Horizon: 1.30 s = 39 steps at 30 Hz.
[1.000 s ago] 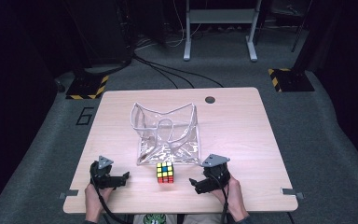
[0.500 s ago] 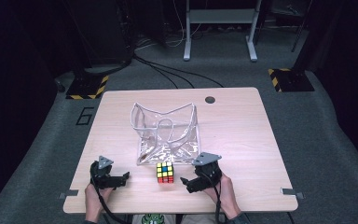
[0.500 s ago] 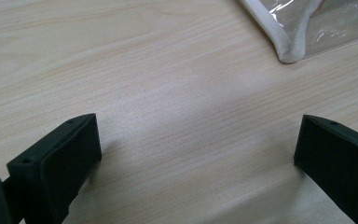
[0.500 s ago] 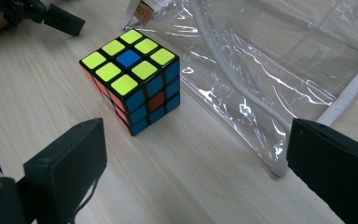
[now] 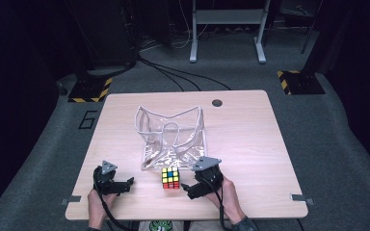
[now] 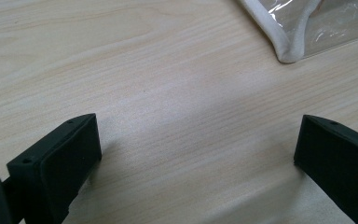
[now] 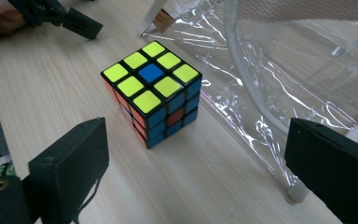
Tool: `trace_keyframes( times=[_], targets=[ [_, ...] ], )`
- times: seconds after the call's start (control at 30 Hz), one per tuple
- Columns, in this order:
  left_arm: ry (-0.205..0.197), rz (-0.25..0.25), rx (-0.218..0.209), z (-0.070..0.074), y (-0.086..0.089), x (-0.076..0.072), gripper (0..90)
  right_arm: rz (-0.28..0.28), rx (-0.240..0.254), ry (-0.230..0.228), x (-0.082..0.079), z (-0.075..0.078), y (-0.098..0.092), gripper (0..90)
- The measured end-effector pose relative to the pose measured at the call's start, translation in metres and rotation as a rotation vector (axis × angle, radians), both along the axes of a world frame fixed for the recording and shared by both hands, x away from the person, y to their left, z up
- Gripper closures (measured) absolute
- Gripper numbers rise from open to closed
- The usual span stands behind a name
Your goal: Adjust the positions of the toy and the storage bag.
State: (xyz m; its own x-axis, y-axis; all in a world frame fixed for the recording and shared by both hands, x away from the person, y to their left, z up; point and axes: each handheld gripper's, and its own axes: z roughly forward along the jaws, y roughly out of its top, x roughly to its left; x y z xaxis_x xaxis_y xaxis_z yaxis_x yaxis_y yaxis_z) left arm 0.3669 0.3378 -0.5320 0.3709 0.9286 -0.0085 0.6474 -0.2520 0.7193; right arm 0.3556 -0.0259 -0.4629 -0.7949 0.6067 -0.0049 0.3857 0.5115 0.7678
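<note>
A scrambled puzzle cube (image 5: 170, 177) with a mostly yellow top stands near the table's front edge, just below a clear plastic bag (image 5: 171, 134) with white trim. My right gripper (image 5: 191, 188) is open right beside the cube, its jaws pointing at it; in the right gripper view the cube (image 7: 153, 91) sits ahead between the wide-apart jaws, with the bag (image 7: 279, 70) behind it. My left gripper (image 5: 125, 183) is open at the front left, over bare wood. The left gripper view catches a corner of the bag (image 6: 303, 28) at top right.
The wooden table (image 5: 250, 139) has a round cable hole (image 5: 217, 102) at the back. Dark floor, cables and a metal stand lie beyond it. The left gripper (image 7: 60, 16) also appears far off in the right gripper view.
My right gripper has moved left toward the cube and turned its jaws toward it. The left gripper, cube and bag have stayed put.
</note>
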Motion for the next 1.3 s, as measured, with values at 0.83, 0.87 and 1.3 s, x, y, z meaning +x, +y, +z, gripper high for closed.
trace_keyframes(
  times=[0.83, 0.87, 1.3],
  targets=[
    [0.005, -0.004, 0.012, 0.001, 0.001, 0.000, 0.5, 0.090, -0.037, -0.007, 0.004, 0.001, 0.037, 7.5],
    [0.005, -0.004, 0.012, 0.001, 0.001, 0.000, 0.5, 0.091, -0.034, -0.007, 0.003, 0.002, 0.038, 7.7],
    [0.009, -0.001, 0.011, 0.001, 0.001, 0.000, 0.5, 0.110, -0.050, -0.003, 0.005, -0.009, 0.058, 9.4]
  ],
)
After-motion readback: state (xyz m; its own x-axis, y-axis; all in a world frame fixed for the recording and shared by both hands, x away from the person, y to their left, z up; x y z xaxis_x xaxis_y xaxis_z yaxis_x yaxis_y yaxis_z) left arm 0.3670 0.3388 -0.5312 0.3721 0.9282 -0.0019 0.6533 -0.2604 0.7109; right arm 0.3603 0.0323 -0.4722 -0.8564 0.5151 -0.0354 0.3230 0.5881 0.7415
